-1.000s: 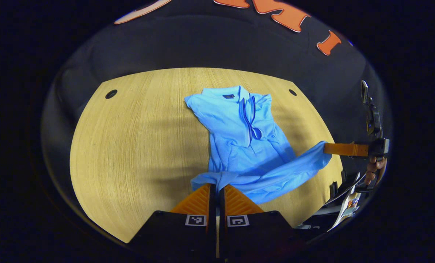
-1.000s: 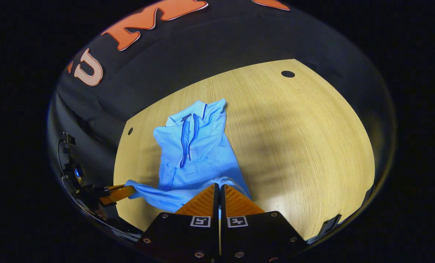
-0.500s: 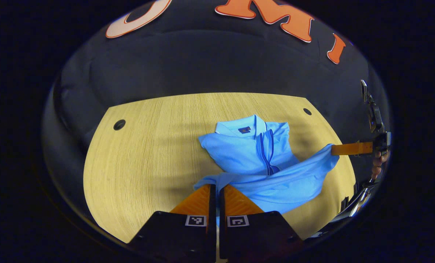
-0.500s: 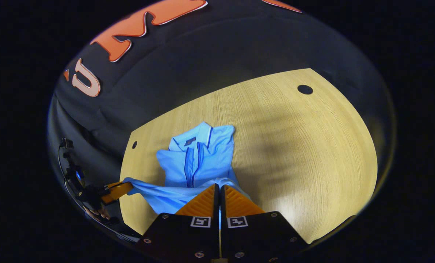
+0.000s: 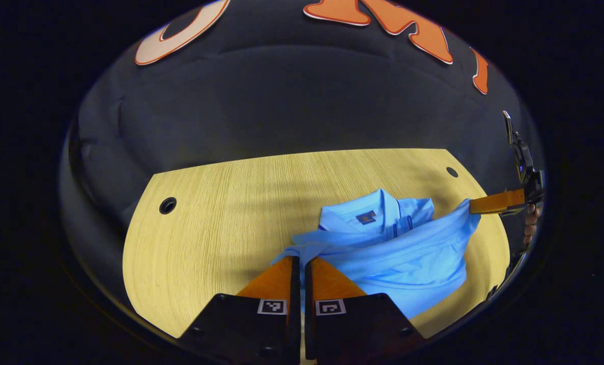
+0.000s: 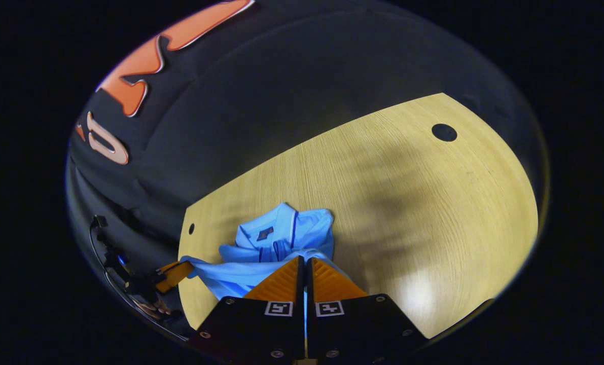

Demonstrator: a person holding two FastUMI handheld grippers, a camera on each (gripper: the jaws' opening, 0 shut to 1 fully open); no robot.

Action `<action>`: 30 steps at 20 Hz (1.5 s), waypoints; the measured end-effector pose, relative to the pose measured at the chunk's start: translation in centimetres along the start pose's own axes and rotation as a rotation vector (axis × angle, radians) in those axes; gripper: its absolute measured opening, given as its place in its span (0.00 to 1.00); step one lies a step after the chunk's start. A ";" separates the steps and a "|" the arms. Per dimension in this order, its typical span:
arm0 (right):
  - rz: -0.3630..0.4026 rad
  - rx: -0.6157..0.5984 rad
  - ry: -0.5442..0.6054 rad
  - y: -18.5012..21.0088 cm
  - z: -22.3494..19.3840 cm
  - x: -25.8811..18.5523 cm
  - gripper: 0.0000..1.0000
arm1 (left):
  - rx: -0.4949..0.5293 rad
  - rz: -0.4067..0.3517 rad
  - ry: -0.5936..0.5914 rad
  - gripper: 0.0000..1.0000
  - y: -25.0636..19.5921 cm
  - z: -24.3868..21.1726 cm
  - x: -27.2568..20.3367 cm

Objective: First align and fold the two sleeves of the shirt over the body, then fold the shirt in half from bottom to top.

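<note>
The shirt (image 5: 383, 248) is soft and light, sagging between our holds, collar near the worktop's (image 5: 205, 213) far edge. Left gripper (image 5: 302, 266) and right gripper (image 6: 306, 267) each pinch a hem corner, the best purchase on limp cloth.

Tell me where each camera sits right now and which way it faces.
Left gripper view: rides the left claw, facing forward over the shirt to the table; far right, the right claw and a hand.
Right gripper view: rides the right claw, facing the collar; lower left, the left claw.
Shared: shirt, table, both claws gripping the hem.
</note>
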State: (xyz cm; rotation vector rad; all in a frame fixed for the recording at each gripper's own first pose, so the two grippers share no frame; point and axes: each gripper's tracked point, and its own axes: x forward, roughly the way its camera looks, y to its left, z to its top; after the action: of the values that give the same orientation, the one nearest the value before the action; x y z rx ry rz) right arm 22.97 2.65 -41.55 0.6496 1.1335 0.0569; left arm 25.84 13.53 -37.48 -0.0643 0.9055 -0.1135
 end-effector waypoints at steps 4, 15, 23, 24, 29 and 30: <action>0.049 0.080 -0.028 0.4 1.9 2.7 0.02 | 0.013 0.034 -0.014 0.07 0.7 0.8 2.8; -0.004 0.110 -0.107 0.1 2.8 5.8 0.27 | -0.057 0.040 -0.022 0.71 0.7 1.0 4.4; -0.081 -0.102 -0.220 1.6 1.1 -0.6 0.93 | 0.014 0.023 -0.121 0.98 -0.1 2.7 -3.9; -0.092 -0.140 -0.259 2.0 1.3 -1.8 0.94 | 0.026 0.023 -0.149 0.98 -0.1 3.0 -5.1; -0.152 -0.295 -0.462 4.2 2.1 -9.5 0.95 | 0.043 -0.001 -0.310 0.98 -0.9 4.1 -12.0; -0.156 -0.311 -0.495 4.6 2.0 -11.1 0.95 | 0.048 -0.008 -0.339 0.98 -1.1 4.4 -13.4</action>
State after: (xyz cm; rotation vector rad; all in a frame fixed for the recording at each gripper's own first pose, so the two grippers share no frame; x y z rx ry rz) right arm 21.09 1.52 -29.57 0.2716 0.6720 -0.0581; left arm 20.96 14.17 -24.18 -0.0408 0.5642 -0.1275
